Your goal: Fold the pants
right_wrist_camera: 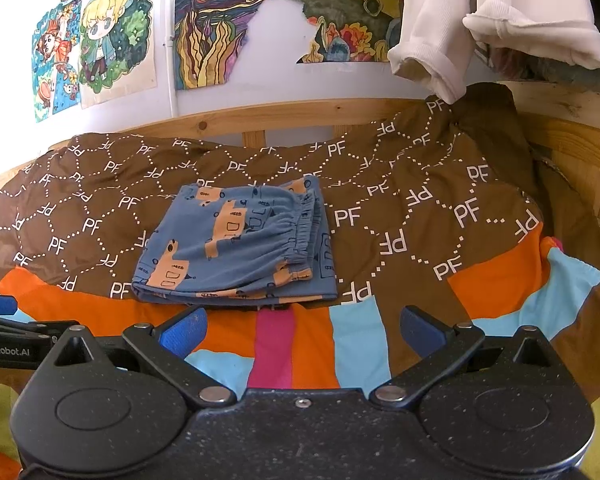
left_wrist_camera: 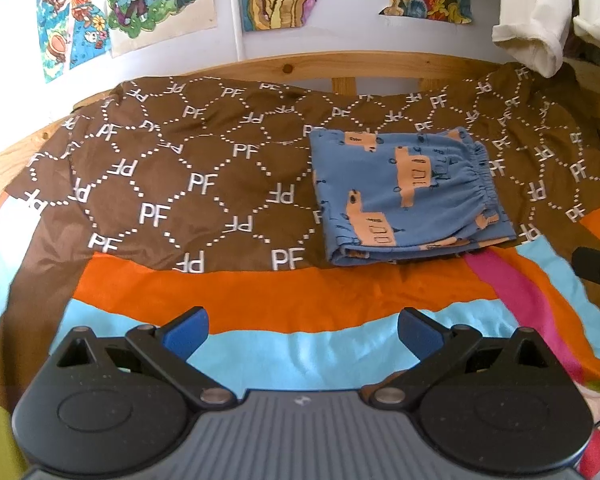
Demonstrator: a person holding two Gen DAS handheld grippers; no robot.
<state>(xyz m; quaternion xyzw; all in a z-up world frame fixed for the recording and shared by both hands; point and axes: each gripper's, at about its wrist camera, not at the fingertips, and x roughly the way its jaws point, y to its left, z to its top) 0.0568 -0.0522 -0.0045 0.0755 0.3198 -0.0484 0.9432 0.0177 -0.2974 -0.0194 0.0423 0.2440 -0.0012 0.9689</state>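
- The blue pants (right_wrist_camera: 236, 244) with the orange print lie folded into a compact, layered square on the brown "PF" quilt (left_wrist_camera: 172, 184), which is spread over the bed; the elastic waistband faces right and the front edge sits just at the quilt's border with the striped sheet (right_wrist_camera: 356, 344).
- To my eye the folding is done, or all but done. What remains is at most a smoothing pat or squaring of the edges, which would call for a light touch so the layers do not slide.
- The left hand-held gripper (left_wrist_camera: 302, 334) hangs over the striped sheet, well short of the pants, jaws spread wide and holding nothing.
- The right hand-held gripper (right_wrist_camera: 302, 332) is nearer the front edge of the pants, yet apart from them, equally wide open and empty.
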